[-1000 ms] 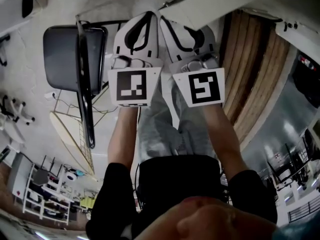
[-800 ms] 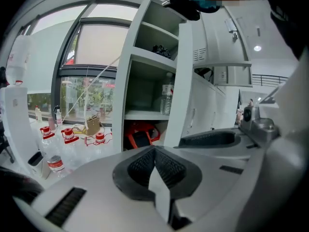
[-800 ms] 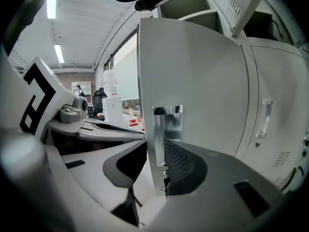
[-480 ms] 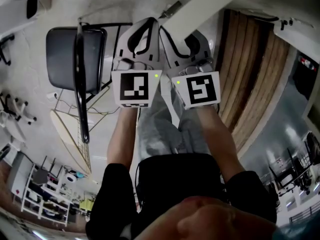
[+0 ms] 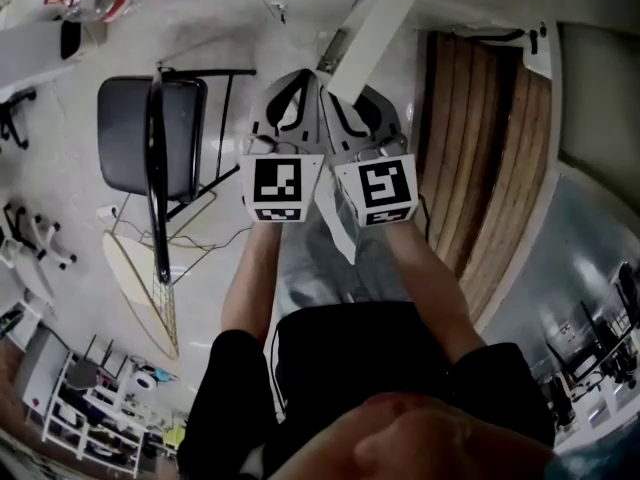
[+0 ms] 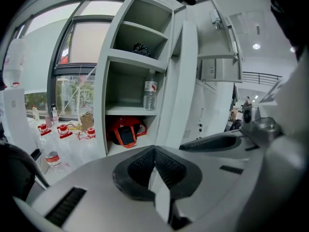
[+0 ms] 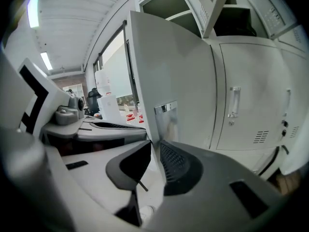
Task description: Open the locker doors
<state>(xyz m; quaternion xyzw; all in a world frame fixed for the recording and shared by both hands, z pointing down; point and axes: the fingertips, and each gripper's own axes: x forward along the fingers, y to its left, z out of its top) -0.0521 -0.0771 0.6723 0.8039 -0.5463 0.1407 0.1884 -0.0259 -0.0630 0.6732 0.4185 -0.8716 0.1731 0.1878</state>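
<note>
As right gripper (image 7: 153, 151) jaws, just closing, pinch the locker door (image 7: 174, 76) edge, left gripper (image 6: 154, 151) is closed.

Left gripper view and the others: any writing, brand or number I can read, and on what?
No text is readable.
water bottle on the locker shelf: red-and-white label, too blurred.
bottles at left: red labels, too small.
left marker cube, right marker cube: square patterns, no letters.
plate on locker door: shiny, no print shows.

Blk chair (image 5: 140, 133), wood slats (image 5: 480, 158) (brown), lg window (image 6: 79, 57)
</note>
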